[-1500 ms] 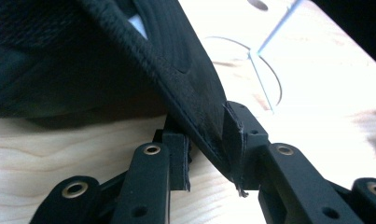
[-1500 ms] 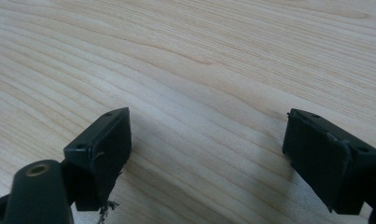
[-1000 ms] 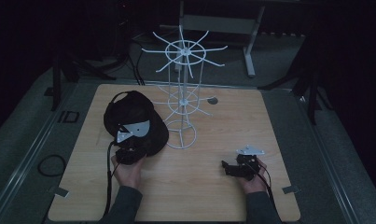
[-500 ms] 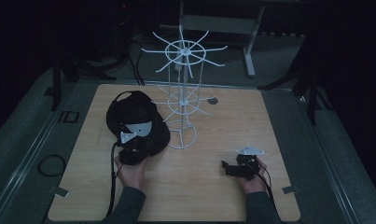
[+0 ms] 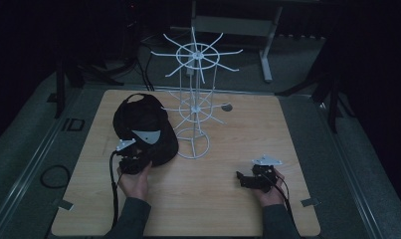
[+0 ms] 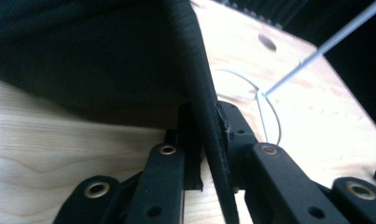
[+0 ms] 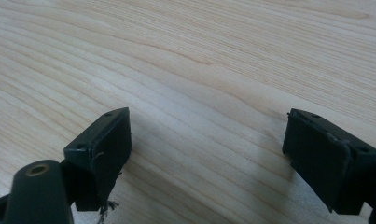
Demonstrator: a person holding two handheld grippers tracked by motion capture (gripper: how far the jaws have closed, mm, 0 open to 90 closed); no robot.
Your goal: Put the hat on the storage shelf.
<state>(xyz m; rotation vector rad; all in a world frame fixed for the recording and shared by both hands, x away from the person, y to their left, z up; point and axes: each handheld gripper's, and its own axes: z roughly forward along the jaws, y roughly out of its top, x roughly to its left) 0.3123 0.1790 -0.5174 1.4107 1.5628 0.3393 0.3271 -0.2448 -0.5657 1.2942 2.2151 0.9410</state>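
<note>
left claw has just closed on the black cap's brim; right claw rests open on table

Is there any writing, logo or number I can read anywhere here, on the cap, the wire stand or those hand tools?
None can be read.
Black cap: no logo or lettering can be made out.
White wire stand: bare wire, no label.
Left gripper and right gripper: plain black jaws, no markings.
Wooden table: no print.

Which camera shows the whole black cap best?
The high view: the black cap lies whole beside the white wire rack. The left gripper view shows just its edge pinched between the tongs; the right gripper view shows bare tabletop.
</note>
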